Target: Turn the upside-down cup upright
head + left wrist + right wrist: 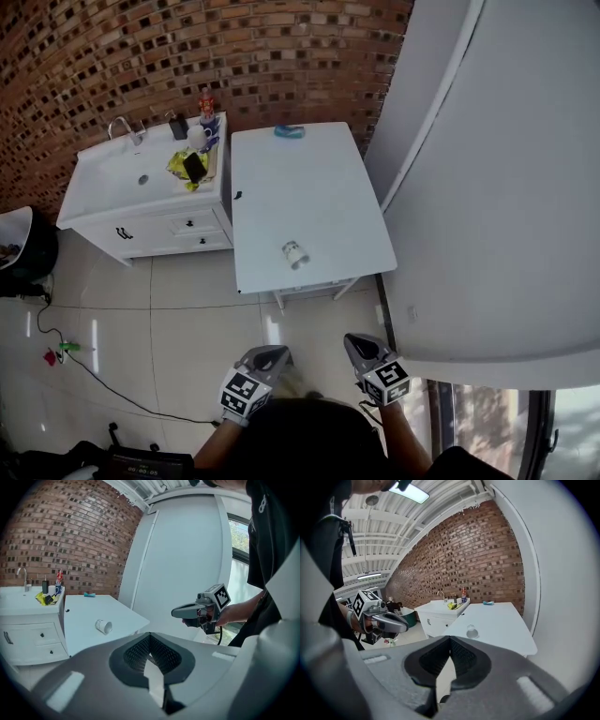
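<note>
White rectangular desk (309,197) stands at the centre of the head view, on a pale tiled floor (187,319). Its left long edge runs close beside a white sink cabinet (98,192); contact between the two cannot be confirmed.

Items directly on the desk:
- A small white cup (294,253) lies on its side, low in the frame near the front edge.
- A small teal object (289,132) sits at the far edge.
- A tiny dark item (238,195) sits at the left edge, kind not discernible.

A red-topped bottle (205,101) and yellow packaging (181,165) stand clustered at the cabinet top's right end. A black cable (84,361) trails over the floor at lower left.
</note>
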The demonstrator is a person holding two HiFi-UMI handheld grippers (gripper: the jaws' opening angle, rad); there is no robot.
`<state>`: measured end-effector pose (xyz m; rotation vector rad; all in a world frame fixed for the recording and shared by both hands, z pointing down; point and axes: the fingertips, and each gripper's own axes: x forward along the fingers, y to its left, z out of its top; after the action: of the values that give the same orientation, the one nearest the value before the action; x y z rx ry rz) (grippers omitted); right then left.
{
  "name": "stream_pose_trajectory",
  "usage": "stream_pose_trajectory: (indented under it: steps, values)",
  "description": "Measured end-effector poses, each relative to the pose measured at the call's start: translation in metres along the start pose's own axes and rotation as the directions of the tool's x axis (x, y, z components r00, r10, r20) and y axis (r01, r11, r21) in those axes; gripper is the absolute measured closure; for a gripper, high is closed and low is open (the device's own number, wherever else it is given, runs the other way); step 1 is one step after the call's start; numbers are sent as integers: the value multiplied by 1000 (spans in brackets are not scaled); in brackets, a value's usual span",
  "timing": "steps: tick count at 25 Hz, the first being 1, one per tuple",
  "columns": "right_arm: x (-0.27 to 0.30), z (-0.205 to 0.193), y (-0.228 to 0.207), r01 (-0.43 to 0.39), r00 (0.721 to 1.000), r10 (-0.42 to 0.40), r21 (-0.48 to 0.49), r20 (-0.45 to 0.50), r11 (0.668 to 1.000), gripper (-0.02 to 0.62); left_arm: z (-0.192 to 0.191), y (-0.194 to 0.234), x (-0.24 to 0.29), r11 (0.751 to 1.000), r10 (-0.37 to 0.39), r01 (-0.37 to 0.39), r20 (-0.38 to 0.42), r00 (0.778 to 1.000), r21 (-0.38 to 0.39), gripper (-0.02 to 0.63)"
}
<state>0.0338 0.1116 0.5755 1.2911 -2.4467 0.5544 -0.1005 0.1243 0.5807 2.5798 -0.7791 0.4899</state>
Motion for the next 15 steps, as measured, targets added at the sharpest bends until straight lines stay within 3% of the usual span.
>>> stream_pose_trajectory:
  steps: [15]
  values:
    - [60,27,-50,-17,995,12,-49,-102,999,603,35,75,49,999,-1,5,-99,995,42,591]
